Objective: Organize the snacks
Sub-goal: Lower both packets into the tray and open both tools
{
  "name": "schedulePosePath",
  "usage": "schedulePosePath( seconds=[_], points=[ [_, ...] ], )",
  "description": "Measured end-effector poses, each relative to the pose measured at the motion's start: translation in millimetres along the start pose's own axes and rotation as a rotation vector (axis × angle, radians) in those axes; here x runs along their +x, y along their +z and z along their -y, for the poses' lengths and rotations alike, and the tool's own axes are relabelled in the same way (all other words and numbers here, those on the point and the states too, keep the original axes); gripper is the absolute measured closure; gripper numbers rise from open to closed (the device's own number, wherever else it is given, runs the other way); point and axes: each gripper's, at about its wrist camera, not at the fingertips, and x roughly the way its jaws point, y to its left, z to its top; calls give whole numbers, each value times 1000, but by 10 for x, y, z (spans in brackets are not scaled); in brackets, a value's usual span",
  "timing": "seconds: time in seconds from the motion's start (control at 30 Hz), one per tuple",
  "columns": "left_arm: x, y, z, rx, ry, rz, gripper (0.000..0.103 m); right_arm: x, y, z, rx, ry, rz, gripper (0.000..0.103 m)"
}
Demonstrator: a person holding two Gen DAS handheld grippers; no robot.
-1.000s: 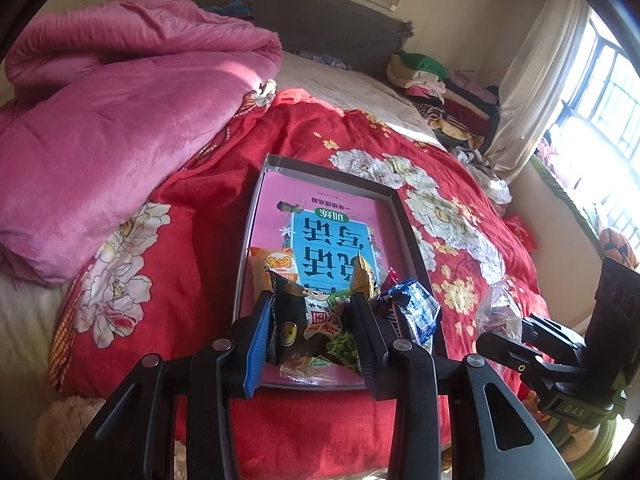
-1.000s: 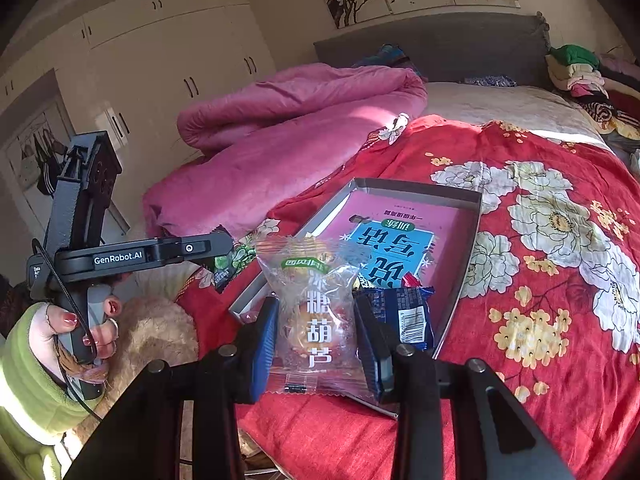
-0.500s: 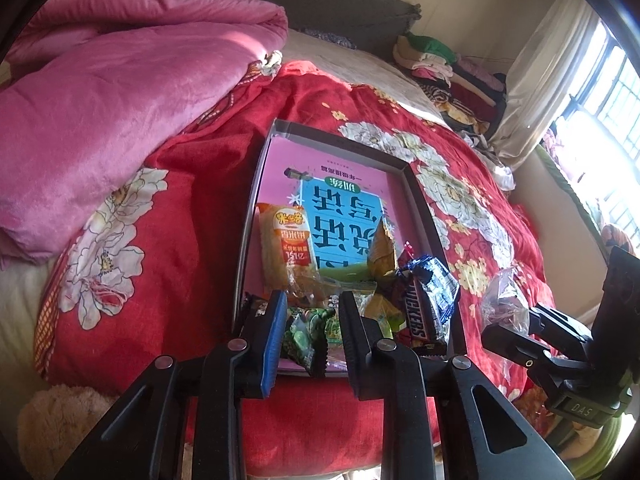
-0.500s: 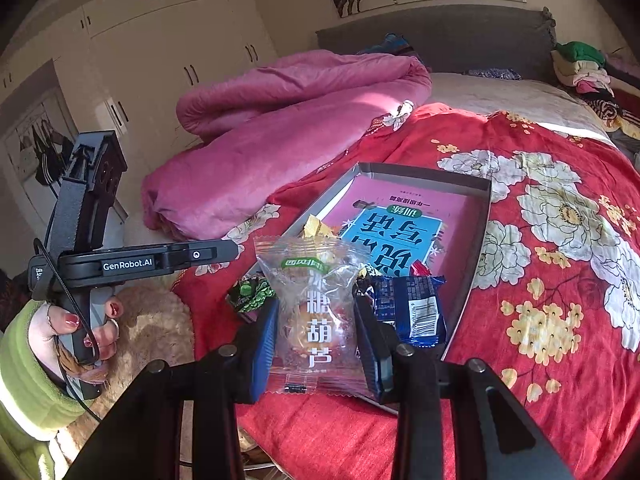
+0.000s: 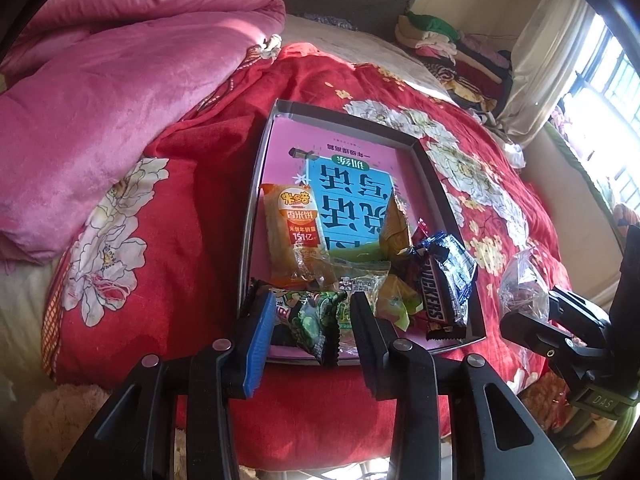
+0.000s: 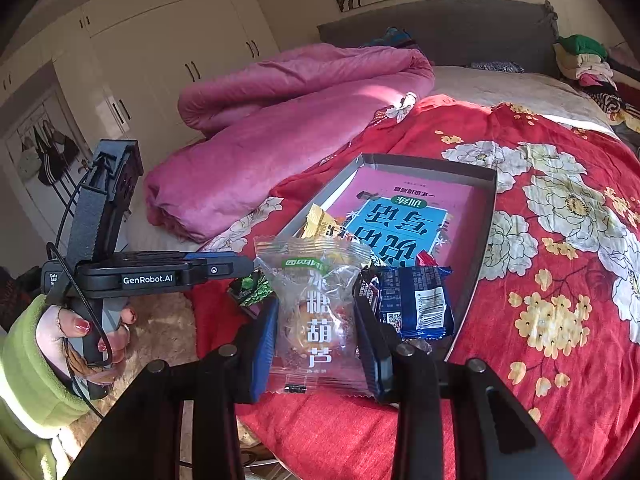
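Observation:
A shallow grey tray point(image 5: 256, 184) with a pink and blue book inside lies on the red floral bedspread. Its near end holds an orange rice-cracker pack point(image 5: 294, 232), a yellow packet point(image 5: 394, 226), a Snickers bar point(image 5: 444, 280) and a clear candy packet point(image 5: 360, 280). My left gripper point(image 5: 314, 316) is shut on a green pea snack packet point(image 5: 316, 320) at the tray's near left corner. My right gripper point(image 6: 316, 328) is shut on a clear candied-hawthorn bag point(image 6: 316, 308), held above the tray's near edge point(image 6: 486, 216); that bag also shows at the right of the left wrist view point(image 5: 520, 292).
A pink quilt point(image 5: 100, 92) is heaped left of the tray. Folded clothes point(image 5: 452, 52) are stacked at the bed's far right by the curtain. White wardrobes point(image 6: 168, 60) stand beyond the bed's left side. A beige plush rug point(image 6: 160, 320) lies below the bed's edge.
My left gripper has lowered the green packet from above the snack pile to the tray's near left corner. The right gripper has held its bag almost still.

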Motion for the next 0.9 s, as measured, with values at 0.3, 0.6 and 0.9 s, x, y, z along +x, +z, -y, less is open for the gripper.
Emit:
schedulePosePath(
  seconds=[0.3,0.6,0.9],
  points=[
    [122,-37,-15,14,40,-56,51,31,-13,-30,-6,11,-8,65],
    [239,-67,-5,22,45,-83,51,53,-28,-36,-7,15,-19,65],
    [347,-74,31,35,34,-111,61,102,-43,-54,-16,8,-33,65]
  ],
)
